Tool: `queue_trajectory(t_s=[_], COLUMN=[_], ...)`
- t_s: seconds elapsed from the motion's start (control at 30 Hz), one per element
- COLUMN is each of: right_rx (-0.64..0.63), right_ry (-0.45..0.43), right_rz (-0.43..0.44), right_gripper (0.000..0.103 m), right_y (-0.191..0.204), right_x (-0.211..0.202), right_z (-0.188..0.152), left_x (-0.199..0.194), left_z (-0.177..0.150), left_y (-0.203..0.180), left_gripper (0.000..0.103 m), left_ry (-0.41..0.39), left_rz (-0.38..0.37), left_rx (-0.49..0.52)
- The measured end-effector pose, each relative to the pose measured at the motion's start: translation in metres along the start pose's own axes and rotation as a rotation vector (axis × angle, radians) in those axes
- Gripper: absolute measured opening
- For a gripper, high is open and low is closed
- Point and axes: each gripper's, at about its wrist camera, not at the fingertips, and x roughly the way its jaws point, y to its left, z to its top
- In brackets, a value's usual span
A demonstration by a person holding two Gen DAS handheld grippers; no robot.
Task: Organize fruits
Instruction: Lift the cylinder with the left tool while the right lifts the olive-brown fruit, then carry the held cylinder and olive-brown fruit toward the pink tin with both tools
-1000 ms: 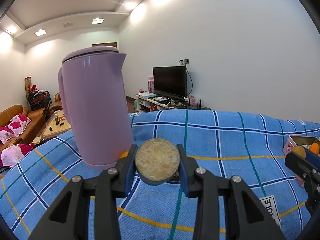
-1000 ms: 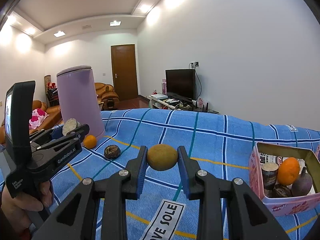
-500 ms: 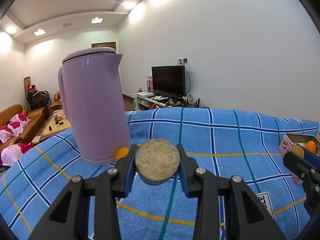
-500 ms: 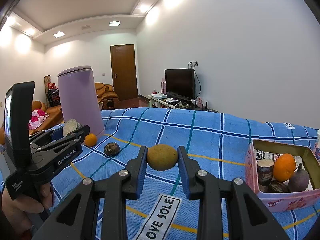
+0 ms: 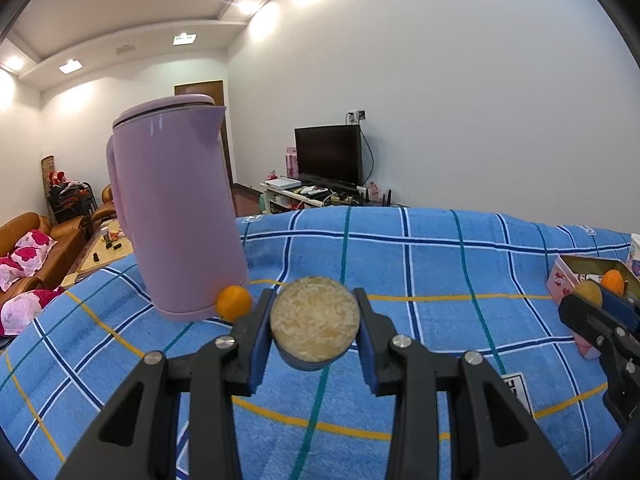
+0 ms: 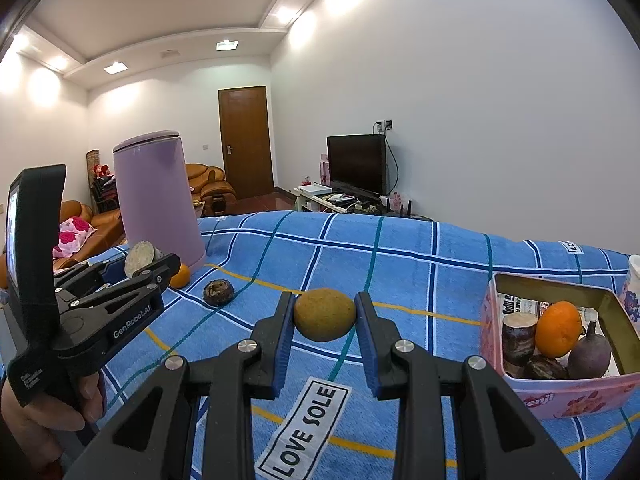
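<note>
- Far left, the tall lilac plastic kettle [image 6: 156, 200] stands smooth and glossy on the blue checked terry cloth [image 5: 432, 256] over the worktop, with a small round orange fruit [image 5: 234, 302] just beside its base.
- The left gripper [image 5: 315, 320] has its fingers clenched on a short cylinder of sugarcane with a pale fibrous cut face [image 5: 315, 318], held above the cloth.
- A dark, rough round fruit [image 6: 218, 292] lies loose on the cloth.
- The right gripper [image 6: 324, 316] clamps a matte olive-brown oval fruit [image 6: 325, 314], also lifted.
- Far right, the pink rectangular tin box [image 6: 560, 394] already holds a cane piece, an orange and dark fruits.
- Best play, I'd say: carry both level, lower into the free corner, then release gently, because round skins roll.
</note>
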Motion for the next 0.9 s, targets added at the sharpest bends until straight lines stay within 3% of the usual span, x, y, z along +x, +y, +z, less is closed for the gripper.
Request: queue_trajectory(t_s=[0.9], right_rx=[-0.019], right_ry=[-0.003], right_rz=[-0.08], right_gripper=[0.032], right_y=[-0.047], right_x=[-0.033], right_z=[-0.006], left_x=[-0.011], left_z=[-0.006], left_y=[-0.071], left_gripper=[0.039], left_ry=[0.062], left_rz=[-0.144], left_rx=[0.057])
